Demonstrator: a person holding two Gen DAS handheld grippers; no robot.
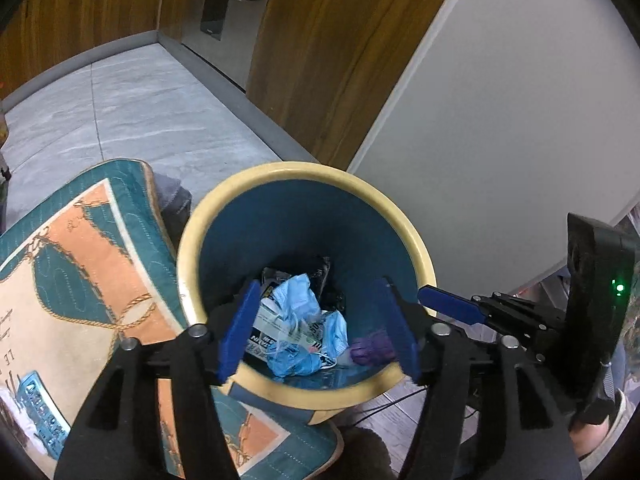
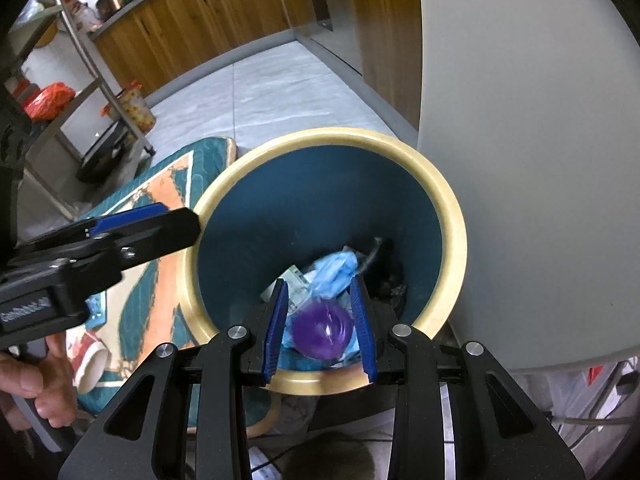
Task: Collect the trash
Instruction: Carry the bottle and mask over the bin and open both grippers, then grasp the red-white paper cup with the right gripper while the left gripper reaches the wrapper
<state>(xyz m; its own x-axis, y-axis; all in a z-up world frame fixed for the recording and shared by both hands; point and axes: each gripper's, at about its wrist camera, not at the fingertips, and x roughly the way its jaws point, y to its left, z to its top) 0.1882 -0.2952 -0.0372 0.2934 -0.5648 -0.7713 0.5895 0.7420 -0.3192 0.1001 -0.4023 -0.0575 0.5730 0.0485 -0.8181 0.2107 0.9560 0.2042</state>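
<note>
A blue bin with a cream rim (image 1: 188,264) (image 2: 456,216) stands on the floor. Inside lie crumpled blue trash (image 1: 300,300) (image 2: 334,272), printed paper (image 1: 272,320) and dark scraps. A purple piece (image 2: 322,334) (image 1: 372,350) lies in the bin, blurred, between my right fingers but clear of them. My left gripper (image 1: 316,328) is open over the bin mouth, empty. My right gripper (image 2: 320,330) is open over the bin's near side; it also shows in the left wrist view (image 1: 452,304). The left gripper shows at the left of the right wrist view (image 2: 140,224).
A teal and orange mat (image 1: 80,272) (image 2: 160,208) lies left of the bin with a paper cup (image 2: 90,364) and a blue wrapper (image 1: 40,412) on it. A grey panel (image 1: 500,120) stands at the right. Wooden cabinets (image 2: 180,12) and a metal rack (image 2: 80,92) stand behind.
</note>
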